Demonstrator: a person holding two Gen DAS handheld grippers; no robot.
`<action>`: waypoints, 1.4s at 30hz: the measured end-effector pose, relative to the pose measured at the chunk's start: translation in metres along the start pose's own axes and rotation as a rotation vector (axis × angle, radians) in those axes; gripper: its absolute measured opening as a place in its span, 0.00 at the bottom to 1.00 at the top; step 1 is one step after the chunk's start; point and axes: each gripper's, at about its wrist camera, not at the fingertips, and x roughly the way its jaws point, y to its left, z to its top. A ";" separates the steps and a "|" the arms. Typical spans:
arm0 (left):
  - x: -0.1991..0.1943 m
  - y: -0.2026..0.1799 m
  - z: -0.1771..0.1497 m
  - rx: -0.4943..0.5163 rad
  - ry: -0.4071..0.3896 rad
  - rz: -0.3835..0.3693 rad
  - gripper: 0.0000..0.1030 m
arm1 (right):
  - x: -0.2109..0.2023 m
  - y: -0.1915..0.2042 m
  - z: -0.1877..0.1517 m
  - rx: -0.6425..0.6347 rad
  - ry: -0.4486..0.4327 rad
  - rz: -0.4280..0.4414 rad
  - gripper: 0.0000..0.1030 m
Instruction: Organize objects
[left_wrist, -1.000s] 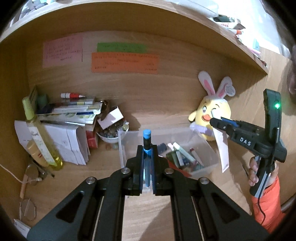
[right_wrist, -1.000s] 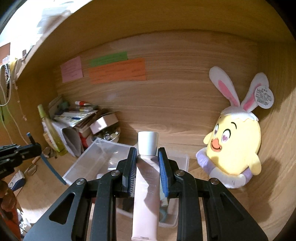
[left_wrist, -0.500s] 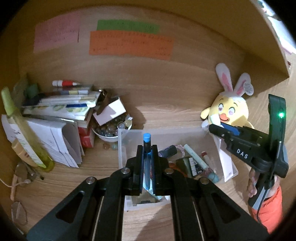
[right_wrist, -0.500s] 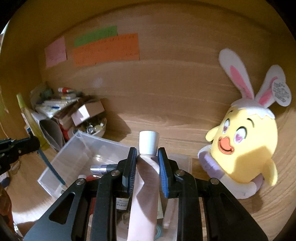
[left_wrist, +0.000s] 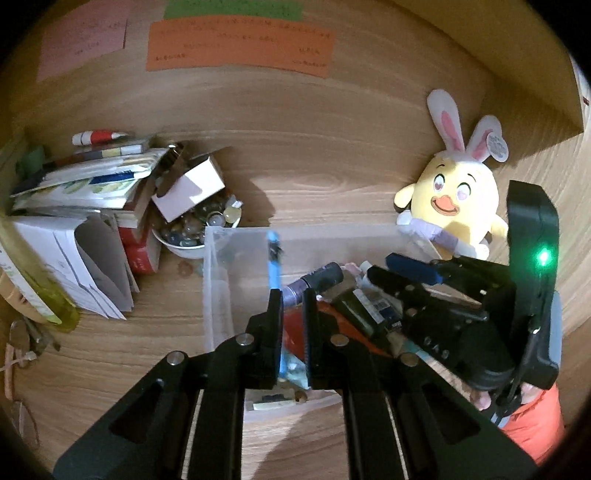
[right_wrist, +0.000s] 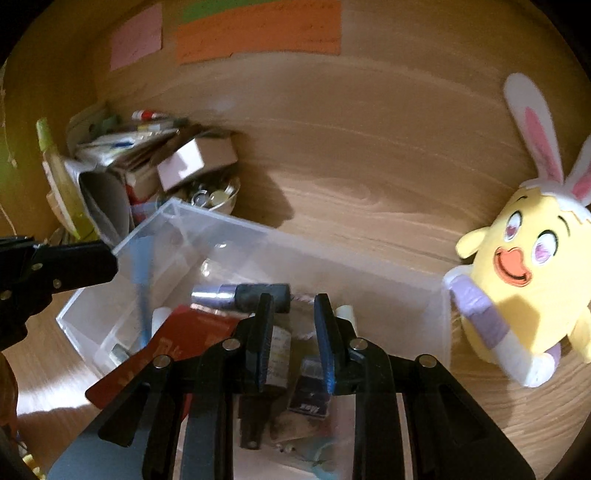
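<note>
Currently the clear rectangular plastic bin (left_wrist: 221, 280) is sitting on the wooden shelf, collecting loose cosmetics and a red card. Right gripper (right_wrist: 291, 325) is hovering over it with jaws spread, pinching nothing. Left gripper (left_wrist: 292, 314) is slightly spread; the slim blue-capped pen (left_wrist: 274, 266) is blurred, apparently dropping into the bin.

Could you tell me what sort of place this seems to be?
Probably a home desk nook under a wooden shelf: sticky notes on the back panel, a stack of books and papers, and a plush chick beside a clear bin.
</note>
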 end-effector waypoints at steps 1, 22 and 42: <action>0.000 0.000 0.000 -0.002 0.003 -0.004 0.10 | 0.001 0.000 0.000 0.002 0.007 0.005 0.20; -0.026 0.002 -0.017 0.016 -0.037 0.011 0.35 | -0.046 -0.001 -0.024 0.064 0.016 0.125 0.50; -0.057 -0.006 -0.058 0.074 -0.136 0.058 0.84 | -0.109 0.003 -0.059 0.074 -0.122 0.084 0.83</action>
